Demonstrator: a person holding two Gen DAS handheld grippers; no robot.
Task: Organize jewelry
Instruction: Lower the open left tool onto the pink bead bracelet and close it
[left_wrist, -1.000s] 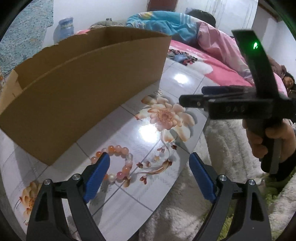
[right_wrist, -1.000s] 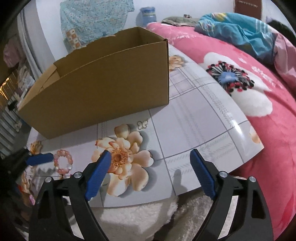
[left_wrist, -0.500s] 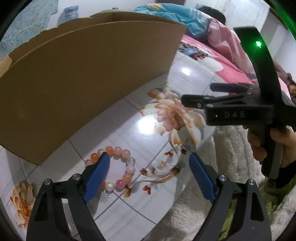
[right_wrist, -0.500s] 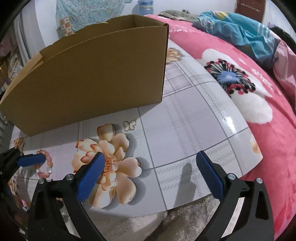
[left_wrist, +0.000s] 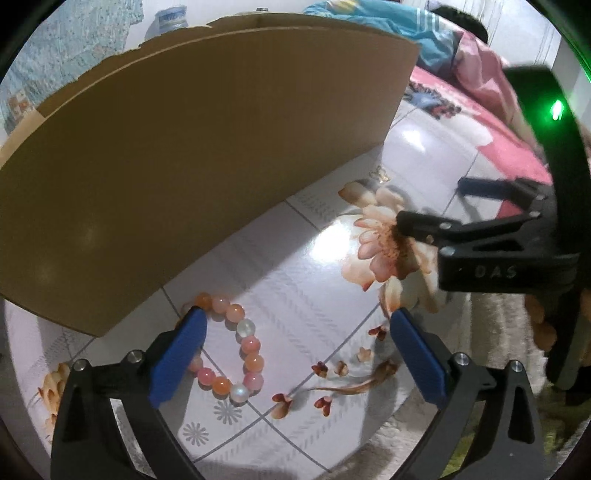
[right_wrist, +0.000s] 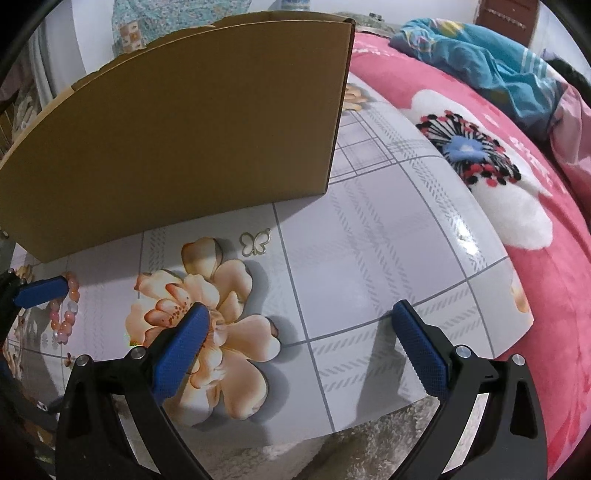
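Note:
A bracelet of pink, orange and white beads (left_wrist: 236, 350) lies on the flowered table top, just in front of the cardboard box (left_wrist: 192, 147). My left gripper (left_wrist: 295, 350) is open and low over the table, its left finger (left_wrist: 181, 354) over the bracelet's left side. The bracelet also shows at the left edge of the right wrist view (right_wrist: 66, 314). A small gold butterfly charm (right_wrist: 255, 242) lies near the box's front wall. My right gripper (right_wrist: 299, 347) is open and empty, above the table's near edge, short of the charm.
The tall cardboard box (right_wrist: 177, 140) fills the back of the table (right_wrist: 369, 258). A pink flowered bedspread (right_wrist: 517, 184) lies to the right. A white fluffy rug (left_wrist: 388, 443) lies below the table's edge. The right gripper shows in the left wrist view (left_wrist: 480, 240).
Both grippers have moved forward and lower toward the table. The left gripper's finger now overlaps the bracelet. The right gripper has come nearer the butterfly charm.

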